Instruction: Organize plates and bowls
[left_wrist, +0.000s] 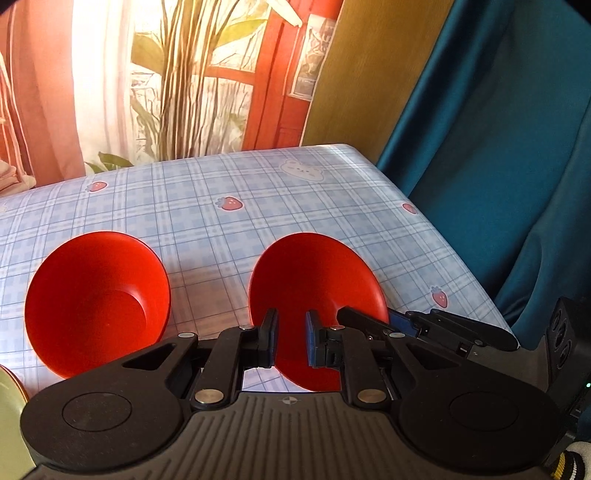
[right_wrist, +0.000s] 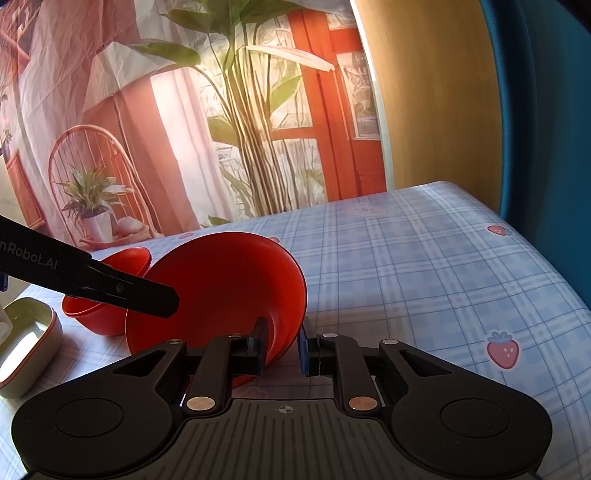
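In the left wrist view, two empty red bowls sit on the plaid tablecloth (left_wrist: 207, 229): the left bowl (left_wrist: 98, 302) stands apart, while the left gripper (left_wrist: 291, 341), jaws parted, hangs over the near rim of the right bowl (left_wrist: 314, 280). In the right wrist view, the right gripper (right_wrist: 282, 345), also parted, straddles that tilted bowl's rim without pinching it. Bare cloth runs right to the table edge, and a green dish (right_wrist: 29, 339) lies at far left.

Both red bowls (left_wrist: 98, 299) (left_wrist: 314, 280) look like smooth plastic with a soft, half-matt sheen. The surface (left_wrist: 258, 221) wears a smooth checked cloth that looks like wipeable vinyl and catches a mild shine. The left tongs (left_wrist: 291, 341) and right tongs (right_wrist: 282, 345) are matt black plastic with small bright metal rivets and blue pads (left_wrist: 311, 339). The green dish (right_wrist: 27, 343) has a glossy inside. The backdrop (right_wrist: 147, 110) is creased printed fabric; the teal curtain (left_wrist: 498, 147) has a satin gleam.
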